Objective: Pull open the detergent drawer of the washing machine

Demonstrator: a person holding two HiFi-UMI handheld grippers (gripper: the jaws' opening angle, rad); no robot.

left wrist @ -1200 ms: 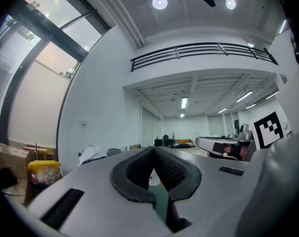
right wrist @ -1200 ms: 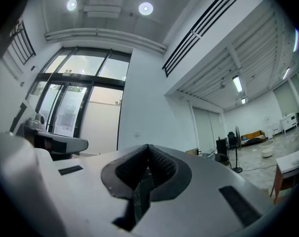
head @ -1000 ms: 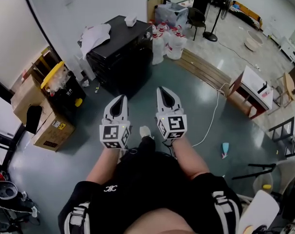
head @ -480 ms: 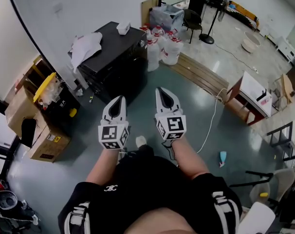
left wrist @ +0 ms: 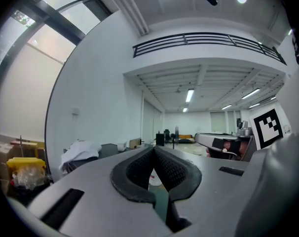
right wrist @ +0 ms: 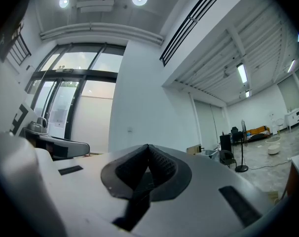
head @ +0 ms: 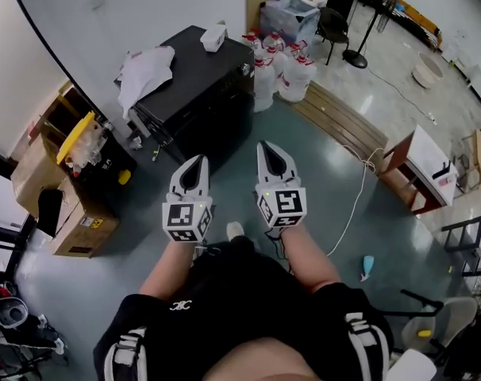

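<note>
No washing machine or detergent drawer can be made out in any view. In the head view my left gripper (head: 194, 165) and right gripper (head: 274, 151) are held side by side in front of the person, over the grey-green floor, pointing toward a black cabinet (head: 201, 82). Both are shut with nothing between the jaws. The left gripper view shows its dark pads (left wrist: 162, 169) meeting at the tip, with the black cabinet (left wrist: 107, 149) far ahead. In the right gripper view the pads (right wrist: 159, 169) also meet, with a white wall behind.
A white cloth (head: 145, 66) and a small box (head: 214, 36) lie on the cabinet. White bottles (head: 284, 74) stand to its right, next to wooden planks (head: 340, 117). A yellow-lidded bin (head: 82, 137) and cardboard box (head: 82, 225) sit left. A white cable (head: 355, 197) runs right.
The person has moved across the floor with both grippers held the same way. The cabinet, bottles and planks have shifted in the head view. Both grippers stay shut.
</note>
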